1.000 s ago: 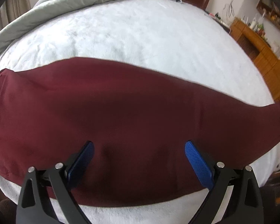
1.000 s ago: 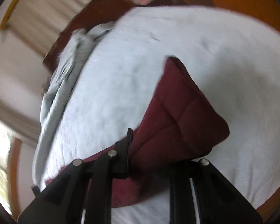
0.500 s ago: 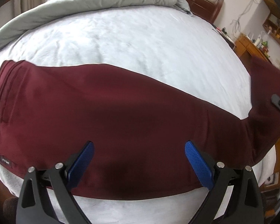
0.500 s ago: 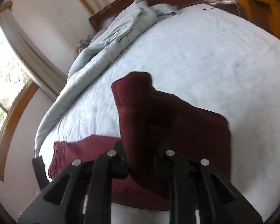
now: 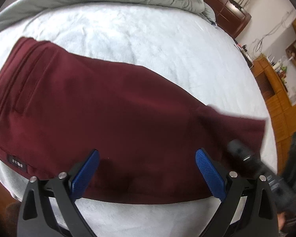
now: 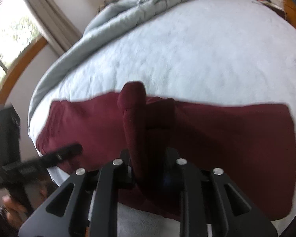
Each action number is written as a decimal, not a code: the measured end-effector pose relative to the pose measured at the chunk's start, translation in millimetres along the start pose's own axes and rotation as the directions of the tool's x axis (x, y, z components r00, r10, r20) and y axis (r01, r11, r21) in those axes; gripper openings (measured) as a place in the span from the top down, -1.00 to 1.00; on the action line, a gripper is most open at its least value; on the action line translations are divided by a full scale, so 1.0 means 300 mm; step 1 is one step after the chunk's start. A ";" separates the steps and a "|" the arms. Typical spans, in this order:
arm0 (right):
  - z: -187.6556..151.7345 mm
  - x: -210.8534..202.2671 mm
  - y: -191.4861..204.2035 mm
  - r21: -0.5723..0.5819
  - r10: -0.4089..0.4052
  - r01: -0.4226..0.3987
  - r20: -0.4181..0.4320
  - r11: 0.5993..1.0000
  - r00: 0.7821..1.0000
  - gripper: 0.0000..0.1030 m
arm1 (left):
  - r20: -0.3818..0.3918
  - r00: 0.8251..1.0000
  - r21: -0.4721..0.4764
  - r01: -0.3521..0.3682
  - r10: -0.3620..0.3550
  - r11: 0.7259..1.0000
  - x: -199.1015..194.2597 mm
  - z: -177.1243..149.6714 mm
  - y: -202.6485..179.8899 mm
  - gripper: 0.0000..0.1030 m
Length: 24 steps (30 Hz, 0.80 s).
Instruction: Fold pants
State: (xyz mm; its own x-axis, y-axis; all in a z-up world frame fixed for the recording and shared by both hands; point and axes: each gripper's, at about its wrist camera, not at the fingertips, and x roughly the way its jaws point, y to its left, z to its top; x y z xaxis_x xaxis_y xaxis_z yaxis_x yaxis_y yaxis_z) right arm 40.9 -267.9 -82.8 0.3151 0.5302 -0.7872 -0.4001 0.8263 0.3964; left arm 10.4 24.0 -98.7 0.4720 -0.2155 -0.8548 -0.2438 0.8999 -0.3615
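Pants (image 5: 108, 106) lie flat on the bed (image 5: 148, 45), long axis left–right. Our right tongs (image 6: 148, 169) pinch the leg end, lifted over the middle – waistband lies left. Left tongs (image 5: 148, 169) spread wide, holding nothing, just over near edge.

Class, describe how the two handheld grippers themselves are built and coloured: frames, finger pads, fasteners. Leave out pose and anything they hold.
The left gripper has a matte black frame with triangular cut-outs, silver round fasteners at the joints, and blue pads with a fine knurled texture. The right gripper has the same black cut-out frame and silver fasteners; its pads are mostly hidden. No cables or sleeves show.
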 end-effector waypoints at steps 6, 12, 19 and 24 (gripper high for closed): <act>-0.047 -0.003 0.013 -0.007 0.157 -0.158 -0.103 0.987 0.982 -0.25 | -0.075 0.991 -0.029 0.112 -0.114 0.993 0.041 0.022 -0.030 -0.90; -0.077 -0.161 -0.122 0.108 0.370 -0.361 -0.079 0.926 0.926 -0.36 | -0.184 0.962 -0.085 0.189 -0.202 0.978 0.124 0.015 -0.067 -0.90; -0.090 -0.305 -0.291 0.154 0.244 -0.249 0.049 0.956 0.968 -0.42 | -0.249 0.959 -0.013 0.134 -0.133 0.991 0.213 -0.006 -0.177 -0.90; -0.102 -0.283 -0.335 0.202 0.243 -0.248 0.051 0.947 0.969 -0.42 | -0.319 0.930 0.002 0.192 -0.181 0.981 0.239 -0.032 -0.269 -0.60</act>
State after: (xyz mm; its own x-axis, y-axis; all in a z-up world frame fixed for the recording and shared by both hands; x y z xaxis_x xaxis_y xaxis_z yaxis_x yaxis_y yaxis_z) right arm 28.0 -401.8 -70.3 0.2519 0.7240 -0.6422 -0.2836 0.6897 0.6663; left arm 55.8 -67.6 -134.5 0.2129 -0.4844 -0.8486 -0.1469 0.8427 -0.5179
